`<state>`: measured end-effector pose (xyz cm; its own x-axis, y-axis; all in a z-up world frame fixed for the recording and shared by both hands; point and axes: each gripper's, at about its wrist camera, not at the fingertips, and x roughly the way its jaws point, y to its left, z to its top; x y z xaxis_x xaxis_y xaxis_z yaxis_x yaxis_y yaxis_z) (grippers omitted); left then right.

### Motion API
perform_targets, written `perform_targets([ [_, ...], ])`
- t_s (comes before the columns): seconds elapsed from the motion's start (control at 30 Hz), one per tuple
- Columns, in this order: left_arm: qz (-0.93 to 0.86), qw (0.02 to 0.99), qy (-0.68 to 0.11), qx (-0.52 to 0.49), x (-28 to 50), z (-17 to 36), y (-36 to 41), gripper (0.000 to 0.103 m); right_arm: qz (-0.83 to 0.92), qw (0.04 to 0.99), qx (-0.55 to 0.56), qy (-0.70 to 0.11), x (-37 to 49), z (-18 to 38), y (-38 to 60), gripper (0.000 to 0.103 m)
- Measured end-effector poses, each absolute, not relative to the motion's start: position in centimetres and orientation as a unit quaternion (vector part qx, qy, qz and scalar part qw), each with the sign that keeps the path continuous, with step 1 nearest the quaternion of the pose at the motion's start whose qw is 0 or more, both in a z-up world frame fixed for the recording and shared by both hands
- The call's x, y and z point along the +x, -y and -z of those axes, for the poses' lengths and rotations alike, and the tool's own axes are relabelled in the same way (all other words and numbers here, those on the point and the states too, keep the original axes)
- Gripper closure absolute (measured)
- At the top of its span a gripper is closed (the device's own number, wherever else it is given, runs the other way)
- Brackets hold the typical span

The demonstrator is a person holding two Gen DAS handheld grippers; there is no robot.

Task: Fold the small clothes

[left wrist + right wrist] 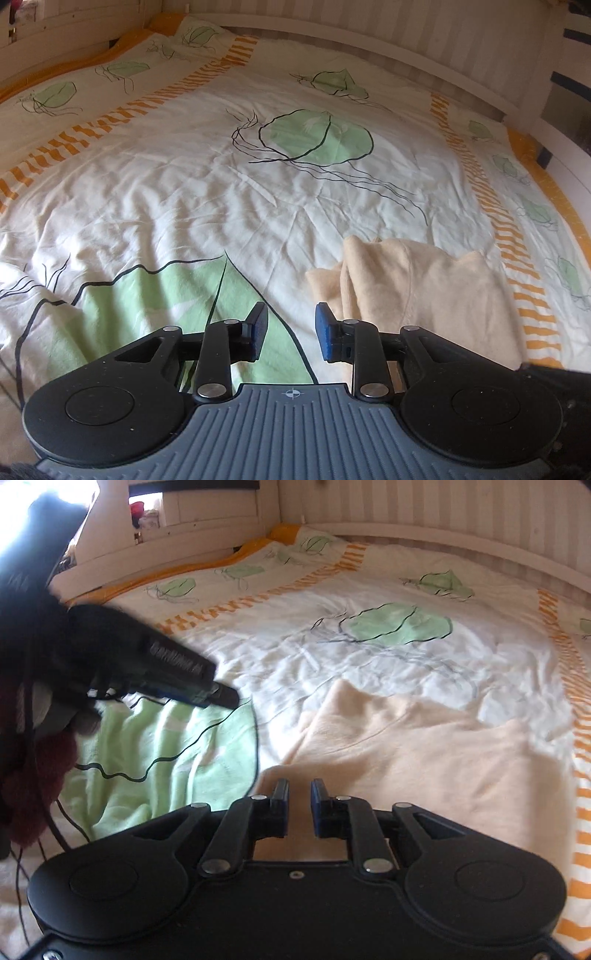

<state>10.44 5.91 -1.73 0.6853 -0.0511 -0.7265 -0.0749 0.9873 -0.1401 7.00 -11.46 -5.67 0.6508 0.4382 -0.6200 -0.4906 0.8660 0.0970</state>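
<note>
A home bedroom: a bed (480,107) with leaf-print duvet (184,177) against a striped wall (369,22).

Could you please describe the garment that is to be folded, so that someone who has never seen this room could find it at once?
A bed covered by a white duvet with green leaf shapes and orange striped bands fills the room. On its near part, towards the right-hand orange band, lies a cream fleece garment, partly folded. It is the only plain, unprinted, fuzzy cloth there.
</note>
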Motion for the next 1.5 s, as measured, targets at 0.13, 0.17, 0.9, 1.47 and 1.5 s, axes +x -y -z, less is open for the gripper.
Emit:
perform_targets([
  [0.13,-0.026,0.922,-0.385,-0.032,7.6,0.7,-2.6,0.061,-0.235,0.914,-0.020,-0.329,6.8,3.6,15.6,0.052],
  [0.17,-0.032,0.923,-0.382,-0.022,6.8,0.5,-1.7,0.056,-0.227,0.917,-0.016,-0.327,6.6,3.2,16.7,0.051],
  [0.9,-0.013,0.905,-0.426,-0.006,0.5,1.1,5.8,0.056,-0.166,0.929,0.024,-0.330,4.3,4.1,25.0,0.040],
  [1.47,-0.012,0.903,-0.430,-0.003,0.3,1.0,6.4,0.056,-0.167,0.934,0.048,-0.313,3.9,3.8,25.8,0.039],
  [1.5,-0.013,0.902,-0.432,-0.003,0.3,1.1,6.4,0.056,-0.167,0.934,0.047,-0.313,3.9,3.7,25.8,0.039],
])
